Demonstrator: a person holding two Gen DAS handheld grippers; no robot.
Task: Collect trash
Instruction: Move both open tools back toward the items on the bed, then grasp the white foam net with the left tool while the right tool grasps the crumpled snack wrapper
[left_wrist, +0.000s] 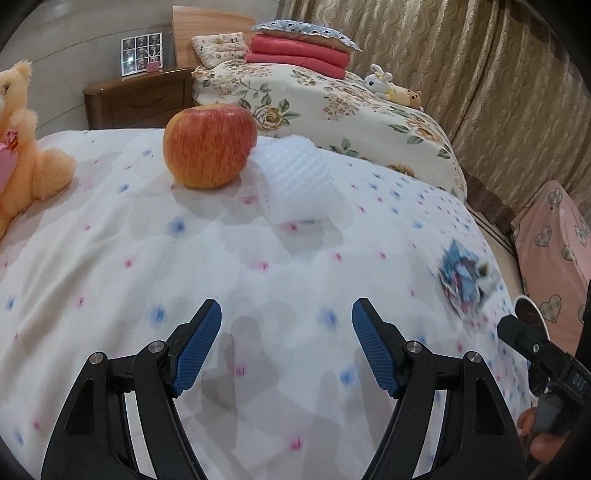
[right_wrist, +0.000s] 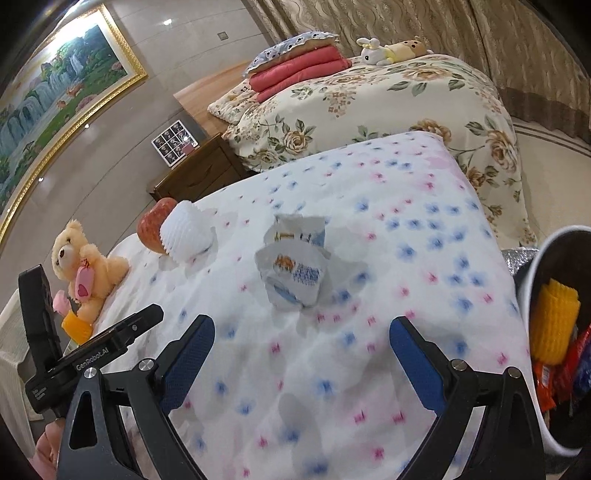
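Right wrist view has the flowery bedspread (right_wrist: 388, 206) up top, bin (right_wrist: 554, 258) at the right edge, then the crumpled white-and-blue wrapper (right_wrist: 295, 266) mid-bed, ahead of the right gripper (right_wrist: 301, 354), fingers apart and empty. Left gripper (left_wrist: 286, 343) is spread and empty too, facing the white foam net (left_wrist: 295, 181) touching the apple (left_wrist: 209, 146). The risk is that thin wrapper lying flat, so the fingers could pinch bedding or slide off.

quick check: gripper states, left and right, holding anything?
Left gripper: open, nothing between the jaws, above the floral bedspread.
Right gripper: open, empty, with the crumpled wrapper lying ahead of it.
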